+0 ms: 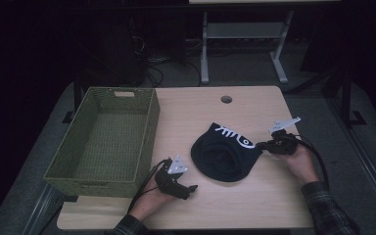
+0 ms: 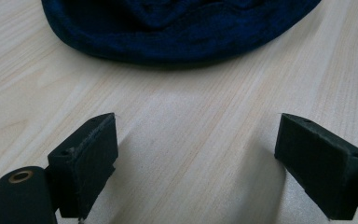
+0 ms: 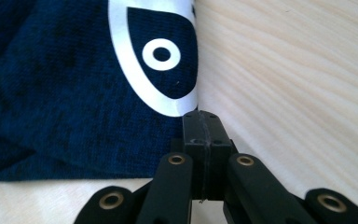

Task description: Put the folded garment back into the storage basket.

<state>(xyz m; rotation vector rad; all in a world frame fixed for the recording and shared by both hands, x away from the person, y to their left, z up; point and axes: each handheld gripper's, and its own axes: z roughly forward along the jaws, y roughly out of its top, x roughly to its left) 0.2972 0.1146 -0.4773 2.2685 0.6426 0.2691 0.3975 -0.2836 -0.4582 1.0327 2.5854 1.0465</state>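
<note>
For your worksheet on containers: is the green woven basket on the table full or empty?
Empty. In the high view the green woven basket shows its bare woven floor; the dark blue knitted cloth lies outside it on the light wooden table.

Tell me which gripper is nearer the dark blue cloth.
Right. The right gripper is shut at the dark blue cloth, at its printed edge. The left gripper sits open on the table, a short gap short of the cloth's near edge.

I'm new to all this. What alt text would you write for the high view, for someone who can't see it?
A dark blue cloth with a white print lies crumpled on a wooden table, the right tool shut at its edge. The left tool, held in a hand, rests open on the table near an empty green woven basket.
</note>
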